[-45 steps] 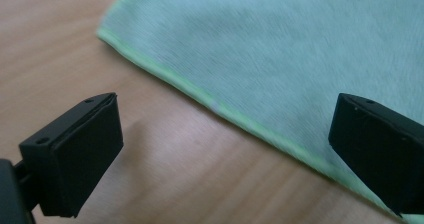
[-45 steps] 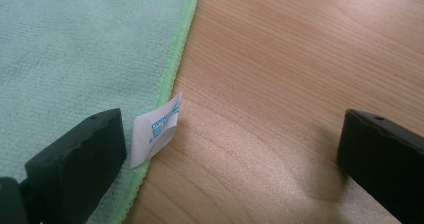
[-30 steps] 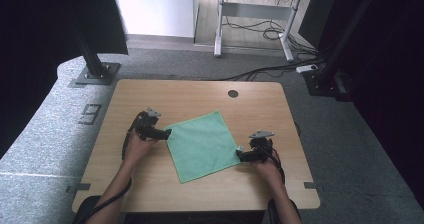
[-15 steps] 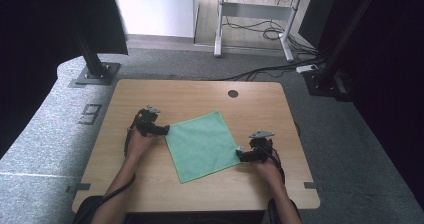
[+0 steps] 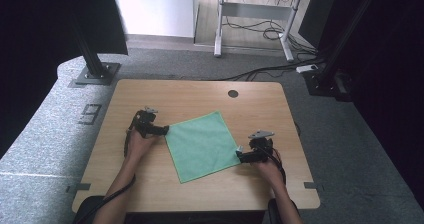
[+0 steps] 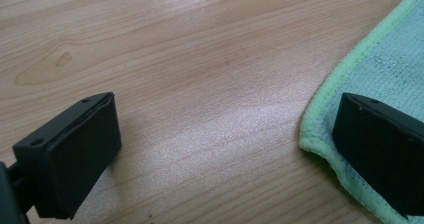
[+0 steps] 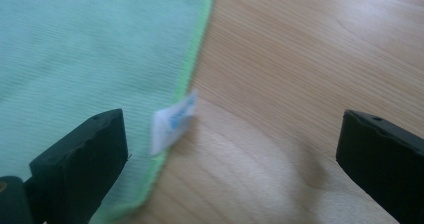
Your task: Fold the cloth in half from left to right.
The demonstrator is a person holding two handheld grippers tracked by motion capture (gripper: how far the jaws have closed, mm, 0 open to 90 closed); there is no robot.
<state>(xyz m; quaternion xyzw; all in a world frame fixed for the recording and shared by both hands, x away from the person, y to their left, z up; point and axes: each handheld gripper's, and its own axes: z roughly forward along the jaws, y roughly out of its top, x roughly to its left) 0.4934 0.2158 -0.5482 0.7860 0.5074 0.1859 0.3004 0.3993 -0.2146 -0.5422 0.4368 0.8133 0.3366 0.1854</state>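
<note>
A light green cloth (image 5: 202, 144) lies flat and turned like a diamond on the wooden table (image 5: 200, 96). My left gripper (image 5: 162, 130) is at its left corner, open; in the left gripper view one jaw rests over the cloth's stitched corner (image 6: 327, 134) and the other over bare wood. My right gripper (image 5: 241, 156) is open at the cloth's right corner. In the right gripper view the cloth's edge (image 7: 192, 59) and a small white label (image 7: 172, 121) lie between the jaws, closer to the left one.
A round cable hole (image 5: 233, 93) sits near the table's far edge. Grey carpet surrounds the table, with black stand bases (image 5: 95, 74) at the back left and cables and a white desk frame (image 5: 250, 19) behind.
The left gripper has edged slightly right, up to the cloth's left corner. The right gripper and the cloth have stayed put.
</note>
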